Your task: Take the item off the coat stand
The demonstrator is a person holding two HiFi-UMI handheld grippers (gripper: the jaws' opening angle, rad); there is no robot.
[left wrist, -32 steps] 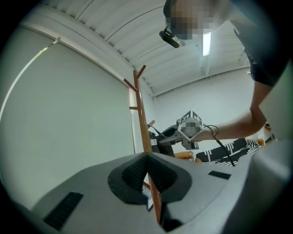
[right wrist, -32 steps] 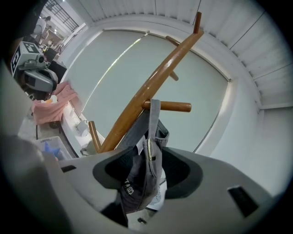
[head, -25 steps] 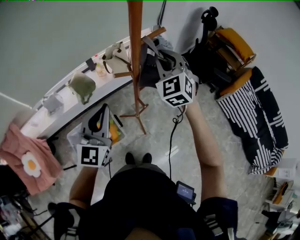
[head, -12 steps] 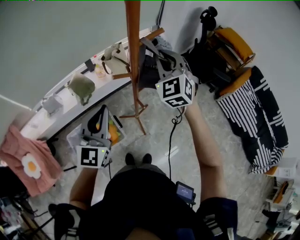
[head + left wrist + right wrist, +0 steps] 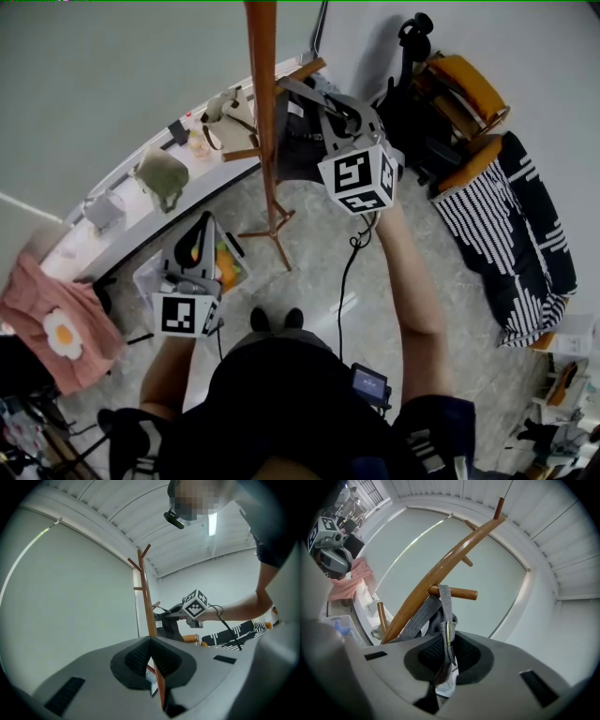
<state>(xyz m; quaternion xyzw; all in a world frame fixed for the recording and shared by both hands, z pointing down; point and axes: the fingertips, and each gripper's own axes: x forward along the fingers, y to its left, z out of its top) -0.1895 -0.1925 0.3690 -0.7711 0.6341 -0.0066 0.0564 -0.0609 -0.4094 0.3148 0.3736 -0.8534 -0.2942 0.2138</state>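
The brown wooden coat stand (image 5: 264, 112) rises in front of me. A dark bag (image 5: 298, 141) hangs from it by a grey strap (image 5: 446, 606) looped over a peg (image 5: 460, 593). My right gripper (image 5: 317, 99) reaches up to that peg and is shut on the strap just below a metal ring, which shows in the right gripper view (image 5: 447, 660). My left gripper (image 5: 201, 231) hangs low at the left, apart from the stand. In the left gripper view its jaws (image 5: 150, 659) are shut with nothing between them, and the stand's pole (image 5: 146, 602) is seen beyond.
A white ledge (image 5: 141, 220) along the wall carries a green bag (image 5: 162, 173) and a beige bag (image 5: 230, 108). A pink cloth (image 5: 56, 323) lies at the left, and a bin (image 5: 223, 264) below the left gripper. A striped cushion (image 5: 520, 234) and an orange chair (image 5: 469, 84) are at the right.
My right gripper has crept slightly up and to the right at the strap. The left gripper has stayed where it was.
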